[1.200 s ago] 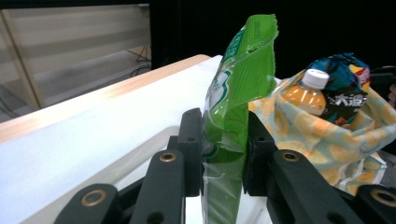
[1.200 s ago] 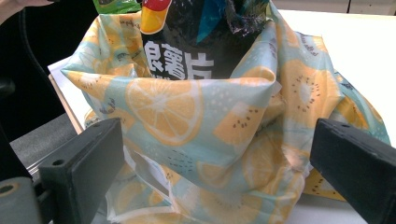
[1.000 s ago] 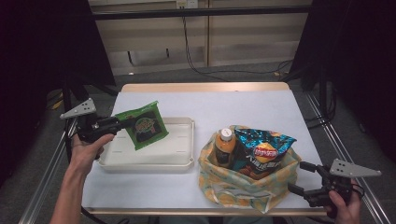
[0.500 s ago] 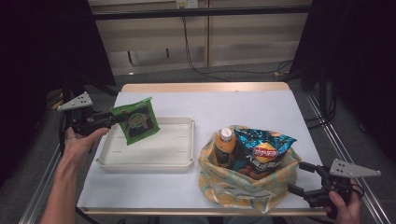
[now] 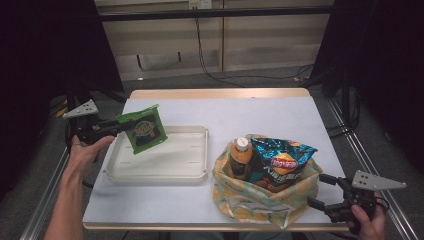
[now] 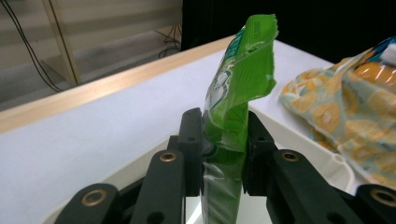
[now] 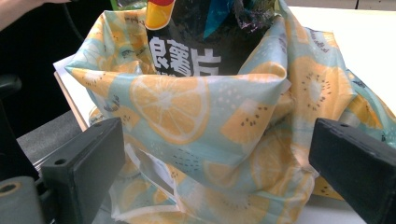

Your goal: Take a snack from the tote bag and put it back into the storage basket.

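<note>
Green packet point(image 5: 144, 131) farther left, above tray point(image 5: 159, 169)

In the right gripper view, large white Chinese characters reading 良薯片 stood across the dark front of the chip bag point(image 7: 187, 51) that rose from the fruit-print bag point(image 7: 196, 140). In the high view that chip bag point(image 5: 280, 162) carried a round red and yellow brand badge, too small to read. The print on the green packet point(image 5: 145, 130) was blurred beyond reading.
</note>
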The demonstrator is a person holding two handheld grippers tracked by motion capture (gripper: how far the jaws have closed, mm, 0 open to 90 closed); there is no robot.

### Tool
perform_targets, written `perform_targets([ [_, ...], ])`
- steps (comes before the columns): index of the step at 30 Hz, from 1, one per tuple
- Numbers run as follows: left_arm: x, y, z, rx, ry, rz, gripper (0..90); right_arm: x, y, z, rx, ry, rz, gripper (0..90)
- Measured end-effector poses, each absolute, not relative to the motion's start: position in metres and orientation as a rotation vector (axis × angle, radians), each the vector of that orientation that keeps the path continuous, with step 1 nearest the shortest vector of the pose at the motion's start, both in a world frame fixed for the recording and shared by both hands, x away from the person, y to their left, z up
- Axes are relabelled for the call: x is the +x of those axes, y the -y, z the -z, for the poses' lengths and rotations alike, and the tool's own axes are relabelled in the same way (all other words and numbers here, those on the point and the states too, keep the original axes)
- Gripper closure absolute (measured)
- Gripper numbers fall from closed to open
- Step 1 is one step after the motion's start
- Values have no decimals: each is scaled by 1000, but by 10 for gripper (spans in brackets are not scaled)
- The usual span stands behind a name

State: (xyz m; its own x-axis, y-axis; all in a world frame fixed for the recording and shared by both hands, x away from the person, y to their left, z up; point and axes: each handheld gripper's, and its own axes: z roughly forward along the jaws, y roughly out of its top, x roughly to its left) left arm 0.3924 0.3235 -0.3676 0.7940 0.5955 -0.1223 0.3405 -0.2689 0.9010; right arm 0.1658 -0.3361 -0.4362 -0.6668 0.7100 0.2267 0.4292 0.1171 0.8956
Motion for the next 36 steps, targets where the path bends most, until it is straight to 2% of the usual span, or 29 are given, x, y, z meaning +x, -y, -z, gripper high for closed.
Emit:
perform_targets([
  [14, 423, -324, 407, 1884, -807, -268, 737, 165, 336, 437, 1116, -2156, -1573, 39],
  [36, 450, -326, 425, 1879, -913, -289, 723, 166, 336, 437, 1112, -2160, -1574, 37],
])
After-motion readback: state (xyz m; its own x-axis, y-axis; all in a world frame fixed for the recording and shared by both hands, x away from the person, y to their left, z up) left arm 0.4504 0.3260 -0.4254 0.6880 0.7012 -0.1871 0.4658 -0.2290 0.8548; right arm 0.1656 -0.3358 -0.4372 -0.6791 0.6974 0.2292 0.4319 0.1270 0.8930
